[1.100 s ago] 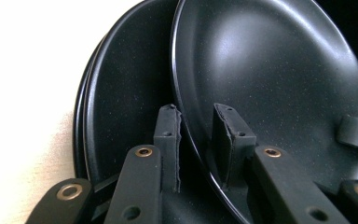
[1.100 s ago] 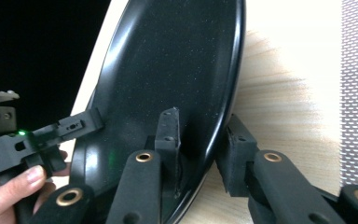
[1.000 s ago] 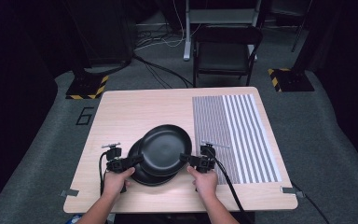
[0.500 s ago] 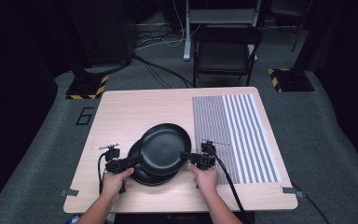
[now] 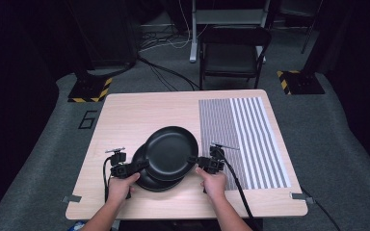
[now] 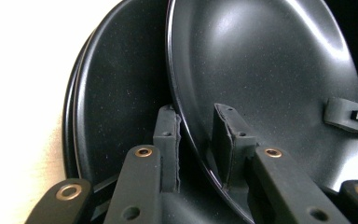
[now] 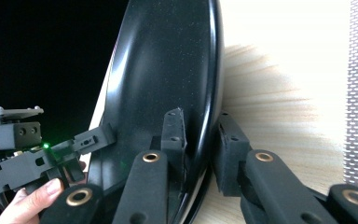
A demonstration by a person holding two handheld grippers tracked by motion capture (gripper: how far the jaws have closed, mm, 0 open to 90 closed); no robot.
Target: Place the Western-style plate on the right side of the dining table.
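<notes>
Nothing has shifted since before except my right tool (image 5: pixel 198 162), whose jaws have just been closing onto the top plate (image 5: pixel 171 153); my left tool (image 5: pixel 137 166) clamps its opposite rim. That plate sits tilted on the lower plate (image 5: pixel 142 177), just left of the striped mat (image 5: pixel 243 139) on the tabletop (image 5: pixel 135 115).

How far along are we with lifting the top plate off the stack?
Done: both grippers are set on opposite rims of the top black plate, left gripper and right gripper, whose jaws have just been closing on the rim. In hand: that plate sits offset over the lower plates; whether it has left them I cannot tell. Left: carrying it away and setting it down, perhaps on the striped mat.
</notes>
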